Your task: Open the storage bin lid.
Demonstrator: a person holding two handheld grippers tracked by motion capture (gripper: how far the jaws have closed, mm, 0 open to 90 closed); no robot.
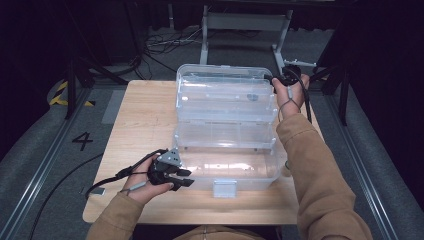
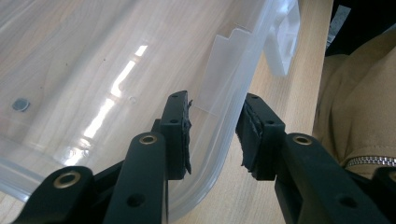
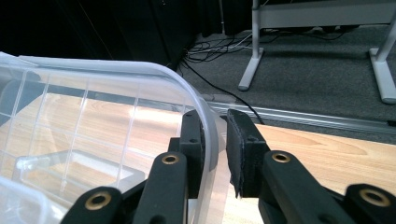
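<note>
A clear plastic tiered storage box [image 1: 225, 135] stands open on the wooden table [image 1: 145, 115], with its trays stepped up toward the raised lid [image 1: 220, 74]. At the near left corner of the bottom tub [image 2: 93, 70], my left gripper [image 1: 186, 178] is open. Its jaws straddle the tub's front wall [image 2: 224, 116], one inside and one outside. My right gripper [image 1: 277, 81] is at the lid's far right corner, shut on the lid's rim [image 3: 211, 126]. A white latch [image 1: 224, 188] hangs on the tub's front.
A small dark disc [image 2: 20, 103] lies on the tub floor. The person's tan sleeves [image 1: 320, 170] reach in from below. Behind the table stand grey metal frame legs [image 1: 204, 35] and floor cables [image 1: 165, 42]. A "4" mark [image 1: 82, 141] is on the floor at left.
</note>
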